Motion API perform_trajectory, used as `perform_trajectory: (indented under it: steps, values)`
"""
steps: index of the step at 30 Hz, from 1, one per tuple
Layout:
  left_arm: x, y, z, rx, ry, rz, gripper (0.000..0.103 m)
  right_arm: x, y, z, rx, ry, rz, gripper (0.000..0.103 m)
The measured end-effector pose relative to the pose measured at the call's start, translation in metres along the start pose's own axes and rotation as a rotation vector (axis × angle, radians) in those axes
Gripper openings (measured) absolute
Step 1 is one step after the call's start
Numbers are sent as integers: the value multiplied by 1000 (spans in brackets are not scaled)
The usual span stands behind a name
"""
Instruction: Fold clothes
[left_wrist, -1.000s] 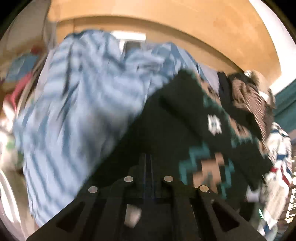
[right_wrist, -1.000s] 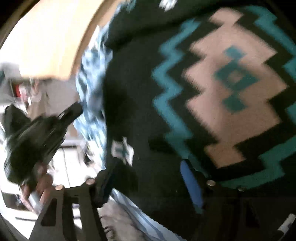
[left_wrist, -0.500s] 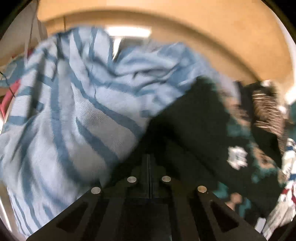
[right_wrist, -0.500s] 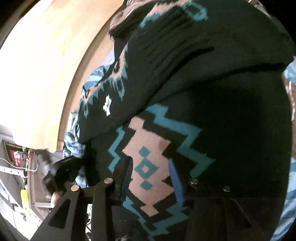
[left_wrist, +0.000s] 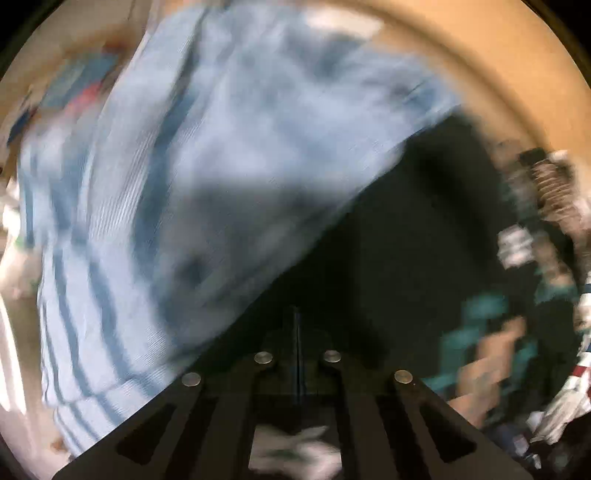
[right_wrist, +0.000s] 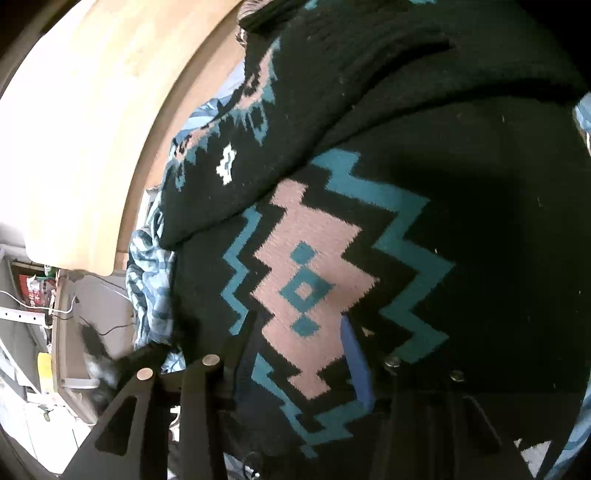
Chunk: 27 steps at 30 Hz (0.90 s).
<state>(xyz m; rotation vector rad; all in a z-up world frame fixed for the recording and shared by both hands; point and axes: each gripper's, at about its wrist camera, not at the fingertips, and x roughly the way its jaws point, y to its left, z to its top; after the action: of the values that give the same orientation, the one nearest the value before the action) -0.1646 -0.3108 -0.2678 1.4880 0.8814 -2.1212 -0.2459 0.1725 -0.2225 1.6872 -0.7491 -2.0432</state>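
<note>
Sweater mid-handling

While our left tongs (left_wrist: 297, 332) sit pressed together on dark knit, right tongs (right_wrist: 299, 350) stand spread around the patterned black sweater (right_wrist: 424, 184), draped over a striped blue garment (left_wrist: 221, 166). Next likely: right pinch.

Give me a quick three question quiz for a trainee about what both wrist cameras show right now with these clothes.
1. True or false: the left gripper stands wide open.
2. Which garment lies between the right gripper's fingers? A. black knit sweater with teal zigzags and a pink-brown diamond B. light blue striped knit garment C. red towel
3. Fill in: behind the clothes runs a light ____ board.

Key: 1 false, its fingers meet; 2 A; 3 wooden.
</note>
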Motion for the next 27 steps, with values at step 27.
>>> perform_trajectory:
  steps: [27]
  values:
    - [-3,-108,-145,524,267,-8,2,7,-3,-64,-327,185,-193,46]
